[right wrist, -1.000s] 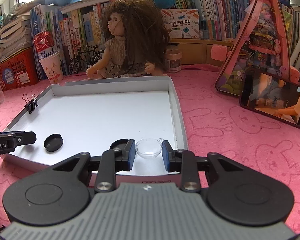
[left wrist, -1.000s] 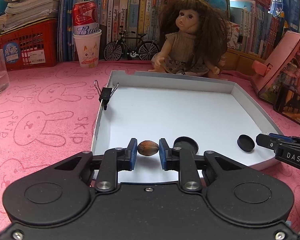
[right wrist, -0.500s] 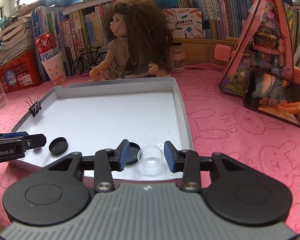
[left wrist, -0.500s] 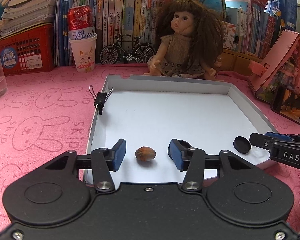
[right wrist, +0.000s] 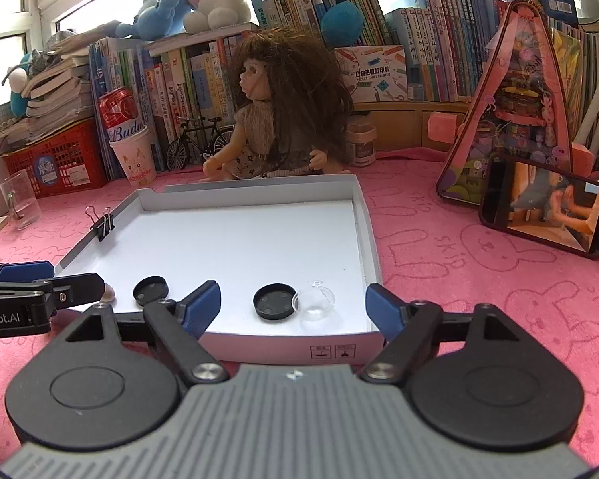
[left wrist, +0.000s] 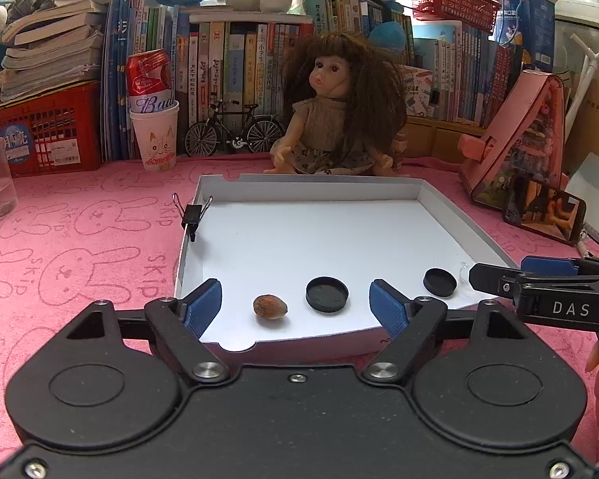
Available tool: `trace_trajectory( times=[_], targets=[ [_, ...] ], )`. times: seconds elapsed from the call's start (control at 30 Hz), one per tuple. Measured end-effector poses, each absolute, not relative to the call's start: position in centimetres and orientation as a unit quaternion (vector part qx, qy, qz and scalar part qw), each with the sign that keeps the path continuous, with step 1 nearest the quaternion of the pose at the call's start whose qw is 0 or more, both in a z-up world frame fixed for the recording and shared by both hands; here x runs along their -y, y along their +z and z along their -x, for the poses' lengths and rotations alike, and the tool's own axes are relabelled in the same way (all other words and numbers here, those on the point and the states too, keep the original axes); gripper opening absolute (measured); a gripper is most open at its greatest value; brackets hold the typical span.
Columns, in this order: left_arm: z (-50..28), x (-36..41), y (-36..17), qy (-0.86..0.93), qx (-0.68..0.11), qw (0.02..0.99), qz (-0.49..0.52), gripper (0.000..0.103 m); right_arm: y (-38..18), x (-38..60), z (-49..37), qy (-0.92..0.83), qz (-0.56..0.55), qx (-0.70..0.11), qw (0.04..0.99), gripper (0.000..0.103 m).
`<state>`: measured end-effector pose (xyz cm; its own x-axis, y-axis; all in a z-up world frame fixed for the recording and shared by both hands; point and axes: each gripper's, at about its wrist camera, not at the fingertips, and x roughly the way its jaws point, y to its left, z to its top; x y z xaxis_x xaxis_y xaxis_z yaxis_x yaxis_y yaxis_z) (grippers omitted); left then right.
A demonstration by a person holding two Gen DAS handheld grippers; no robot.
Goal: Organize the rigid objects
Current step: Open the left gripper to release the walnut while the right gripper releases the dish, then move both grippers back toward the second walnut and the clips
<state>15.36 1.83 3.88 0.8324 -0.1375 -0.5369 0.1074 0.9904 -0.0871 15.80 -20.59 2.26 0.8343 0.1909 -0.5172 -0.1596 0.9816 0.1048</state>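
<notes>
Left wrist view: left gripper (left wrist: 295,305) opening wide, nothing between the pads. Nut (left wrist: 270,306) lying loose on the tray (left wrist: 299,189) floor, close to the near edge, toward the near left corner. Black cap (left wrist: 326,293) just beside it to the right, apart from it; second black cap (left wrist: 440,282) nearer the near right corner. Binder clip (left wrist: 191,215) clamped on the left wall. Right gripper's (left wrist: 499,277) fingers reaching in from the right edge of the view, beside that second cap.

Likely trouble here: round nut, free to roll if brushed by a pad while drawing back; shallow notch in the near wall right below it, so a nudge could send it out onto the pink cloth (left wrist: 80,247).

Right wrist view: right gripper (right wrist: 293,303) likewise opening wide, holding nothing. Clear dish (right wrist: 314,299) resting on the tray floor near the near right corner, touching the black cap beside it. Other cap sits farther left along the near edge.

Risks, as a guess: dish light and nearly invisible, easy to clip and flip, or to knock the cap along with it. Both grippers crowded along the same near edge, so a collision between them possible.
</notes>
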Motion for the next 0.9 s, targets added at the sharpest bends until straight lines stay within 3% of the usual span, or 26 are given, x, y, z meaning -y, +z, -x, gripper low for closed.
trace_trajectory(
  times=[0.27, 0.5, 0.9],
  targets=[
    [-12.1, -2.0, 4.4, -0.080, -0.271, 0.959, 0.032, 0.083, 2.8, 21.0, -12.9, 0.104, -0.036, -0.255, 0.961, 0.092],
    [-9.7, -2.4, 3.9, -0.081, -0.271, 0.958, 0.040, 0.083, 2.6, 21.0, -10.4, 0.110, -0.026, -0.235, 0.965, 0.103],
    [-6.3, -2.5, 2.5, -0.090, -0.266, 0.959, 0.039, 0.083, 1.5, 20.6, -7.2, 0.130, -0.007, -0.208, 0.969, 0.103]
  ],
)
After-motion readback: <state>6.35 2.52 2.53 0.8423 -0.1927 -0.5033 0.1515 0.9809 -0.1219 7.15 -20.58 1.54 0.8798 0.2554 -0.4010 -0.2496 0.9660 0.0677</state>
